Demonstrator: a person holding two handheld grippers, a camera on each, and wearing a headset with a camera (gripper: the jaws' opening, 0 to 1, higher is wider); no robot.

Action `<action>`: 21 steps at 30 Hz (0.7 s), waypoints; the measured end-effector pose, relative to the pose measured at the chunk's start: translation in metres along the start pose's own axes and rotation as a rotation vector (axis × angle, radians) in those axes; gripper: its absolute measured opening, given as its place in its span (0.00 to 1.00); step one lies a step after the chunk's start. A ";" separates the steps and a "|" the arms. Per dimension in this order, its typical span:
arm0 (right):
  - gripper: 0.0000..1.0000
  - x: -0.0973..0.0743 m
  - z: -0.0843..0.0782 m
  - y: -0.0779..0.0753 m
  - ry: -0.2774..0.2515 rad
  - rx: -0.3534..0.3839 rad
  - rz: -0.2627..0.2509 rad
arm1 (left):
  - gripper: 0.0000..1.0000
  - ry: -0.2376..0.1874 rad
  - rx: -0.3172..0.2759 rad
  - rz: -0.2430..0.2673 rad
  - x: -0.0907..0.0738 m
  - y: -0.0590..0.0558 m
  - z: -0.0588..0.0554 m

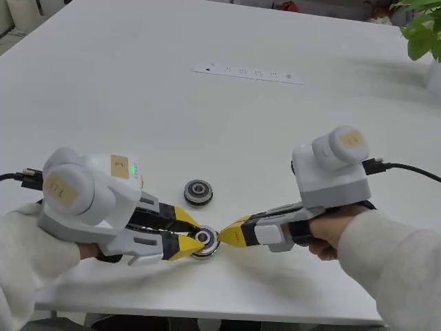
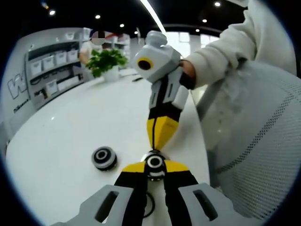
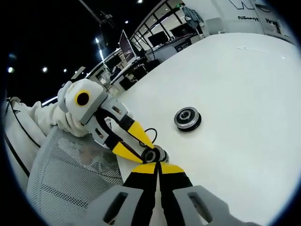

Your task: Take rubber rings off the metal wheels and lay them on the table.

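My left gripper (image 1: 195, 241) is shut on a small metal wheel (image 1: 205, 238) and holds it just above the white table's (image 1: 227, 138) front edge. From the right, my right gripper (image 1: 224, 237) meets it, its yellow tips pinched together on the black rubber ring at the wheel's rim. In the left gripper view the wheel (image 2: 154, 161) sits between my own jaws, and the right gripper (image 2: 154, 147) points down onto it. A second wheel (image 1: 198, 192) with its ring on lies flat just behind. A thin loose black ring (image 3: 149, 133) lies on the table under the left gripper.
A white power strip (image 1: 248, 72) lies across the far middle of the table. A potted plant (image 1: 422, 27) stands at the back right corner. A black cable (image 1: 413, 169) trails from the right gripper. A mesh chair (image 2: 263, 155) is close behind the front edge.
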State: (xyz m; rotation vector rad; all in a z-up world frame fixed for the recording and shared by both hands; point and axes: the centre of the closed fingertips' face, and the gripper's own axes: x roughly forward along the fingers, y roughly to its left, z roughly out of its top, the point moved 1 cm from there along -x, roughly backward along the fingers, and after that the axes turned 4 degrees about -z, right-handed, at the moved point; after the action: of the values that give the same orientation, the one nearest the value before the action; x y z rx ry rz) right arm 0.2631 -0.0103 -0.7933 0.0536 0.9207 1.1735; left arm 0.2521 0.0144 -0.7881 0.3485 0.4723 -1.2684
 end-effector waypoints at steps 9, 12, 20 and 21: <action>0.00 0.001 0.000 0.003 0.005 0.001 0.005 | 0.13 0.006 0.009 -0.001 0.001 -0.001 0.000; 0.00 0.001 0.000 0.003 0.004 0.001 0.007 | 0.12 0.006 0.010 -0.001 0.000 -0.001 0.001; 0.00 0.001 0.001 0.009 0.002 0.003 0.009 | 0.12 0.007 0.012 -0.001 0.000 -0.001 0.001; 0.00 0.001 0.001 0.010 0.001 0.003 0.010 | 0.12 0.006 0.011 0.000 0.000 -0.001 0.001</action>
State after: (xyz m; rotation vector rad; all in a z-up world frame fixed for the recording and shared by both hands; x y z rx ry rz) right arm 0.2564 -0.0047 -0.7889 0.0603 0.9239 1.1814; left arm 0.2514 0.0134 -0.7876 0.3620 0.4709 -1.2710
